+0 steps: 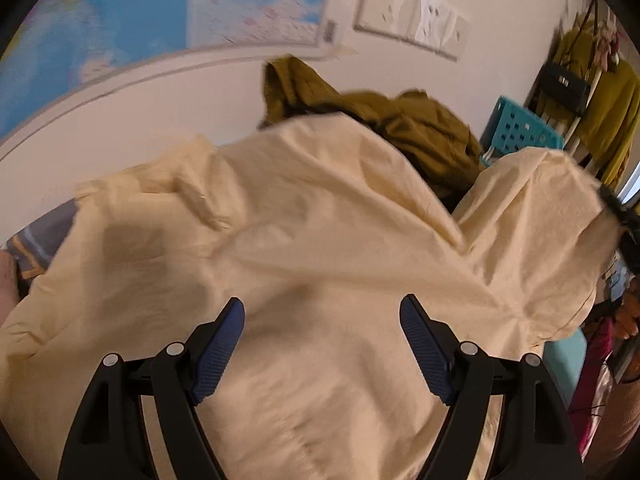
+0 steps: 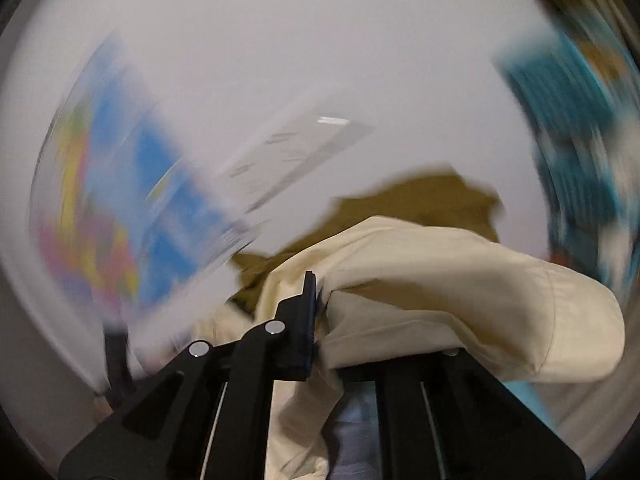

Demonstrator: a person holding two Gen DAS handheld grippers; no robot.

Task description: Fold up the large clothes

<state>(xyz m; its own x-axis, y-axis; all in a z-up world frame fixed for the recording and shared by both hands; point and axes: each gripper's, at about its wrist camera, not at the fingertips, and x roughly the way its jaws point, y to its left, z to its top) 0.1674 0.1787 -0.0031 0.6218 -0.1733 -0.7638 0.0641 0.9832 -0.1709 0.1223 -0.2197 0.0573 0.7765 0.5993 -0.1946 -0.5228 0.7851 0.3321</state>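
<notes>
Left wrist view: taken from just behind the left gripper point(image 1: 322, 308), angled downward along its jaws; the cream garment point(image 1: 320, 232) is seen close, spread under and ahead of the jaws.
Beyond the left jaws: an olive garment point(image 1: 384, 120), then a wall with a map point(image 1: 160, 8) and a socket panel point(image 1: 412, 16); a teal basket point(image 1: 520, 128) is seen to the right.
Right wrist view: taken from just behind the right gripper point(image 2: 316, 320), aimed nearly level at the wall; heavily blurred.
Nearness, right: cream cloth is seen very close, draped over the right-hand side of the jaws.
Shared by both views: cream garment, olive garment, map, socket panel, teal basket.
</notes>
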